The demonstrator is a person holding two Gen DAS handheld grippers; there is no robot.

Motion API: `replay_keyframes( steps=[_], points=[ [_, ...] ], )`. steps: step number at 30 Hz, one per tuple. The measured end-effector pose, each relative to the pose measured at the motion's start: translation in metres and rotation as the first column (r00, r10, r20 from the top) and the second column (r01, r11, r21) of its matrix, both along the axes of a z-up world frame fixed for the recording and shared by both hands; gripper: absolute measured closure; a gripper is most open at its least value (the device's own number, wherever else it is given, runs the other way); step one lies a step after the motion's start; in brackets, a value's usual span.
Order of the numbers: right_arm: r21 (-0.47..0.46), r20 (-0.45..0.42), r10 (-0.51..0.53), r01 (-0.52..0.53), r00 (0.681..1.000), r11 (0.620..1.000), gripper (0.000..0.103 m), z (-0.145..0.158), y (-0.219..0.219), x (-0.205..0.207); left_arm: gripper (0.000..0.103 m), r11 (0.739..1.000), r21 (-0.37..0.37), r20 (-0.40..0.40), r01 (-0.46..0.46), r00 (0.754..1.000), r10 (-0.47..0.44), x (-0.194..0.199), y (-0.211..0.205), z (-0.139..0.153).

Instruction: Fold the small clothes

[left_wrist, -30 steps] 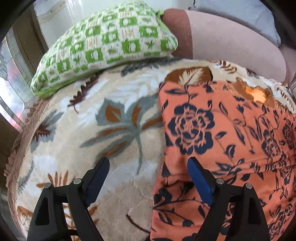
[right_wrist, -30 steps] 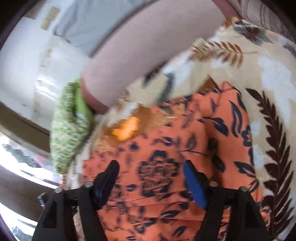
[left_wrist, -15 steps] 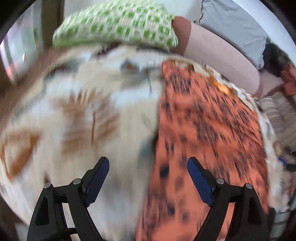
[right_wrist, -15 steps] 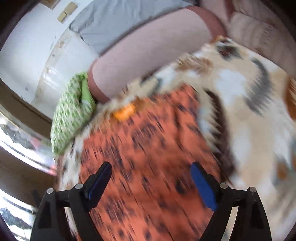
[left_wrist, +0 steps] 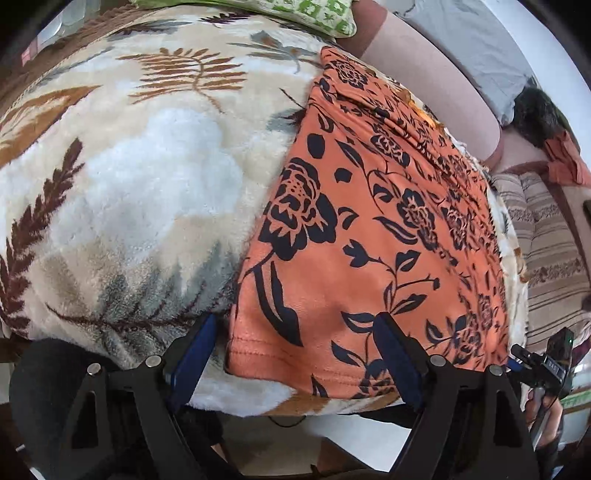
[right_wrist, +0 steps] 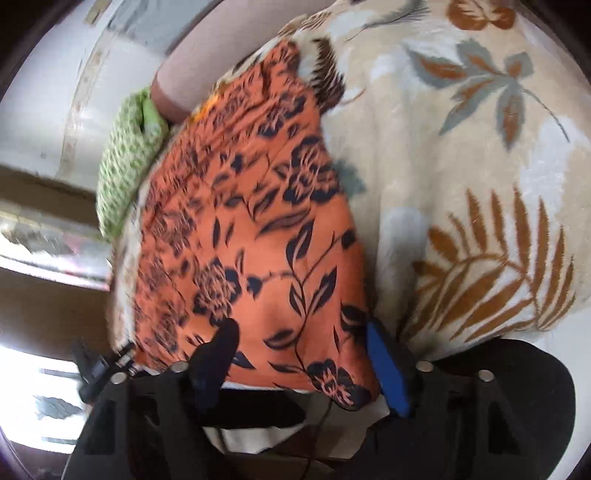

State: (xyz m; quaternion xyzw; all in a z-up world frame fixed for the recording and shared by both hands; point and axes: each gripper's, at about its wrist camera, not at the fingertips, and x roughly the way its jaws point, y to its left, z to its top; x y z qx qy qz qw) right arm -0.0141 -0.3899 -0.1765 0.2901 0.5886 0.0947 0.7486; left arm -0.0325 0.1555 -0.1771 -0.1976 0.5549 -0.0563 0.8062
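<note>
An orange garment with a dark flower print lies flat on a cream leaf-patterned fleece blanket. My left gripper straddles its near left hem corner. The jaws are closing, with cloth between them and the pads clear of it. In the right wrist view the same garment runs away from me. My right gripper straddles the near right hem corner. Its jaws are closing too, cloth lies between them, and the pads do not press on it. The other gripper shows at the hem's far end.
A green-and-white pillow, a pink bolster and a grey pillow line the far side. A striped cushion lies to the right. The blanket's near edge drops off just under the grippers.
Both grippers have pulled back from the garment's far and middle part to its near hem corners. The right jaws stand narrower than before.
</note>
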Motion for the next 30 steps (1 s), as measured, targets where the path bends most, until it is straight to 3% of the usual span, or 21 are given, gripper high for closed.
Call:
replay_keyframes(
  steps=[1, 3, 4, 6, 9, 10, 12, 14, 15, 16, 17, 20, 22, 23, 27, 30],
  points=[
    [0.003, -0.016, -0.01, 0.01, 1.0, 1.0, 0.039, -0.004, 0.001, -0.001, 0.027, 0.999, 0.032, -0.002, -0.001, 1.0, 0.001, 0.0, -0.002, 0.001],
    [-0.007, -0.031, 0.0, -0.001, 1.0, 1.0, 0.077, -0.007, 0.003, -0.002, 0.075, 0.99, 0.136, -0.009, 0.028, 1.0, -0.027, 0.001, -0.009, 0.003],
    [-0.02, -0.03, 0.016, -0.016, 0.999, 1.0, 0.079, -0.007, 0.006, -0.003, 0.081, 0.989, 0.145, -0.013, 0.039, 0.999, -0.038, 0.0, -0.008, 0.003],
    [-0.01, -0.022, 0.02, -0.02, 1.0, 1.0, 0.086, -0.005, 0.008, -0.006, 0.085, 0.997, 0.073, -0.024, 0.021, 1.0, -0.019, -0.004, 0.005, 0.002],
    [0.03, 0.025, 0.015, -0.016, 1.0, 0.999, 0.086, 0.009, 0.009, -0.008, 0.084, 0.999, 0.035, -0.022, 0.0, 1.0, 0.001, -0.007, 0.015, 0.004],
    [0.04, 0.045, 0.019, -0.021, 0.999, 0.999, 0.086, 0.015, 0.011, -0.008, 0.079, 1.0, 0.028, -0.024, -0.006, 1.0, 0.007, -0.008, 0.016, 0.002],
    [0.047, 0.041, 0.012, -0.014, 0.999, 0.999, 0.082, 0.017, 0.007, -0.006, 0.051, 1.0, -0.025, -0.02, -0.004, 1.0, 0.004, -0.008, 0.016, -0.003],
    [0.059, -0.019, 0.01, -0.009, 1.0, 0.998, 0.078, 0.002, 0.006, -0.001, 0.046, 1.0, -0.019, -0.007, 0.015, 1.0, -0.015, -0.009, 0.009, 0.0],
    [0.062, -0.058, -0.002, 0.005, 0.998, 0.998, 0.076, -0.007, 0.005, -0.001, 0.052, 1.0, 0.009, -0.009, 0.026, 1.0, -0.026, -0.009, 0.006, 0.001],
    [0.065, -0.085, -0.017, 0.023, 0.996, 0.998, 0.076, -0.015, 0.004, -0.002, 0.064, 0.999, 0.035, -0.011, 0.033, 0.999, -0.032, -0.009, 0.004, 0.002],
    [0.065, -0.075, -0.018, 0.023, 0.997, 0.998, 0.075, -0.014, 0.004, 0.0, 0.095, 0.996, 0.068, -0.019, 0.05, 0.999, -0.048, -0.006, 0.001, 0.001],
    [0.058, -0.054, 0.009, -0.005, 0.999, 0.998, 0.074, -0.01, 0.008, 0.0, 0.095, 0.999, -0.004, -0.011, 0.042, 0.999, -0.042, -0.005, 0.012, 0.004],
    [0.064, -0.057, 0.015, -0.011, 0.998, 0.998, 0.084, -0.011, 0.006, -0.001, 0.095, 0.999, -0.023, 0.002, 0.027, 1.0, -0.027, -0.005, 0.018, 0.009],
    [0.081, -0.052, 0.006, -0.002, 0.999, 0.997, 0.095, -0.01, 0.006, -0.002, 0.095, 0.999, -0.036, 0.019, 0.017, 1.0, -0.016, -0.005, 0.022, 0.015],
    [0.175, 0.032, -0.081, 0.075, 0.996, 0.982, 0.095, 0.019, -0.016, -0.006, 0.095, 0.997, -0.078, 0.082, -0.007, 0.997, 0.013, -0.004, 0.033, 0.039],
    [0.191, 0.073, -0.134, 0.118, 0.988, 0.975, 0.095, 0.035, -0.03, -0.006, 0.095, 0.996, -0.082, 0.097, -0.018, 0.995, 0.026, 0.001, 0.036, 0.046]
  ],
)
